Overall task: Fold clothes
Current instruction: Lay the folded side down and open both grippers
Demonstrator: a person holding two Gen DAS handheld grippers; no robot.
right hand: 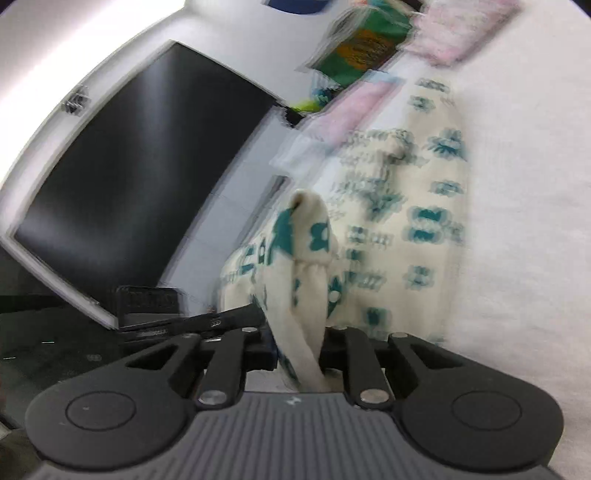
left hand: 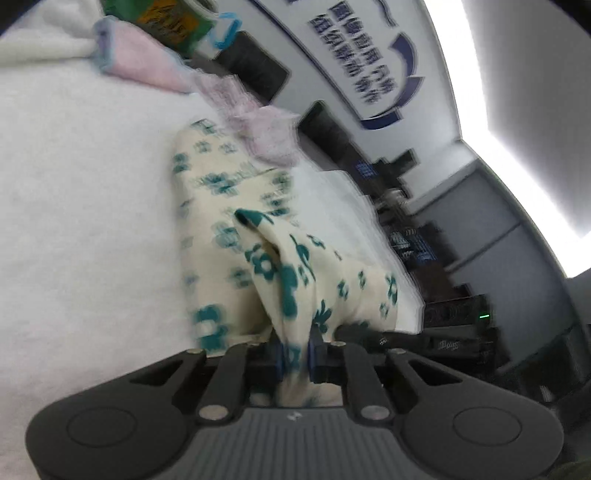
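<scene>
A cream garment with teal flower print lies stretched over the white cloth-covered table. My left gripper is shut on a bunched edge of it, and the fabric rises in a fold just ahead of the blue pads. In the right wrist view the same garment runs away from me, and my right gripper is shut on another bunched corner that stands up in a peak between the fingers. Both views are tilted and blurred by motion.
Pink towels and a green packet lie at the table's far end, seen also as pink towels and a green packet. A large dark screen stands beyond the table edge. Dark equipment racks fill the room.
</scene>
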